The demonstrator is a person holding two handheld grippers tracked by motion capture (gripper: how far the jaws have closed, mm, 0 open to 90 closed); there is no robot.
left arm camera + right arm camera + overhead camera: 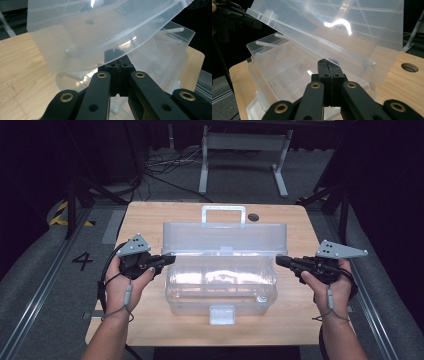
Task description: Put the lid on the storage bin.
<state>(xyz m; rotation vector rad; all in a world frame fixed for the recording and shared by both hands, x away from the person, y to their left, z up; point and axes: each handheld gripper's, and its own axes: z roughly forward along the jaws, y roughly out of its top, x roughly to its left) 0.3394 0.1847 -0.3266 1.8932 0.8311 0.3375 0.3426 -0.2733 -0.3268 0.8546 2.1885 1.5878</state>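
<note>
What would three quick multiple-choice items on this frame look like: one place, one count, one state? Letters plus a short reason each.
1. Where does the clear plastic box stand?
A. On the floor
B. On the wooden table
C. On a shelf

2. How many grippers sit at the lid?
A. None
B. One
C. Two

3. How does the lid stand?
A. Raised, box open
B. Latched shut
C. Lying off beside the box

Answers:
1. B: the high view shows the box in the middle of the tabletop.
2. C: the left gripper is at the lid's left end and the right gripper at its right end.
3. A: the lid tilts up behind the open body, and both gripper views show its edge above the shut jaws.
</note>
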